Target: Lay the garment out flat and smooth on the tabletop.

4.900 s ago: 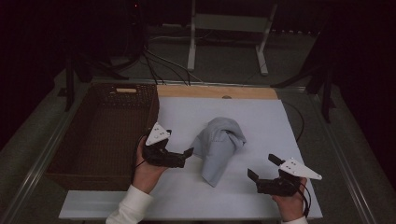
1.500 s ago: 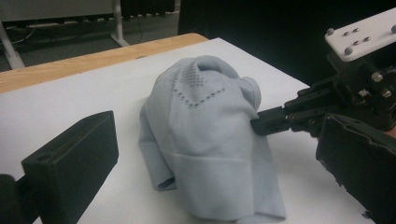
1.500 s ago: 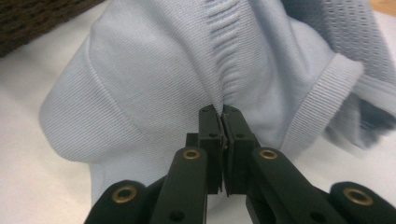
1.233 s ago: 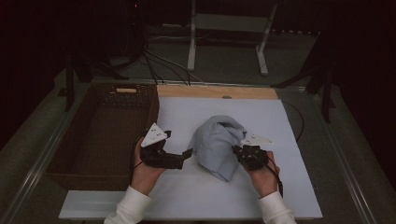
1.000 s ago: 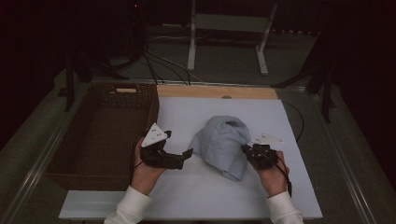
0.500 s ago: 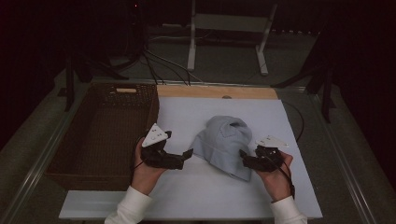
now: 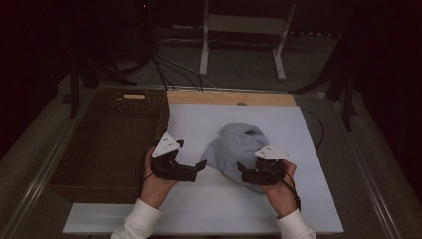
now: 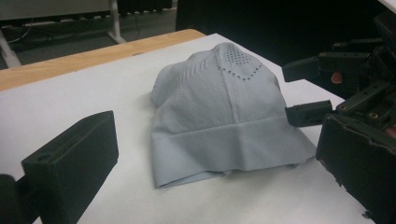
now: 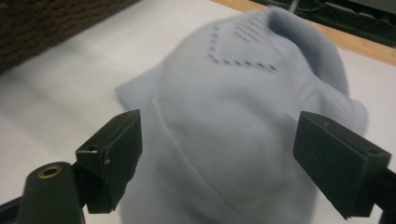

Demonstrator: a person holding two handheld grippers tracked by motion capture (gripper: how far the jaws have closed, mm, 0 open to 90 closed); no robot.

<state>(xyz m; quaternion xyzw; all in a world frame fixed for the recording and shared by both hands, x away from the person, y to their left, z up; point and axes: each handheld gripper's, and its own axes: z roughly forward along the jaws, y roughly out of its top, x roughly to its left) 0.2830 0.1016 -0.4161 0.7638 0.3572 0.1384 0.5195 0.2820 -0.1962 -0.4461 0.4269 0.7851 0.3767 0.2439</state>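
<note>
A pale grey-blue knitted cloth [image 7: 235, 144] lies bunched on the white board [image 7: 219, 209], its hem toward me. My left gripper [image 7: 199, 168] rests open on the board just left of the hem, and the cloth [image 8: 224, 112] lies ahead between its wide jaws [image 8: 210, 154]. My right gripper [image 7: 242, 174] hovers at the cloth's near right edge. Its jaws have just been opening and stand wide apart [image 9: 219, 140], with the cloth [image 9: 243, 116] below and ahead of them but not pinched. The right gripper [image 8: 306, 91] also appears past the cloth in the left gripper view.
A brown wicker basket [image 7: 164, 107] stands against the board's left side. A wooden strip [image 7: 229, 97] runs along the far edge. Cables and a white stand [image 7: 204, 45] lie on the floor beyond. Bare board stretches near me and to the right.
The right gripper pulled the cloth's right edge outward and toward me, spreading it, then let go and opened. It has since shifted slightly left. The left gripper kept still.
</note>
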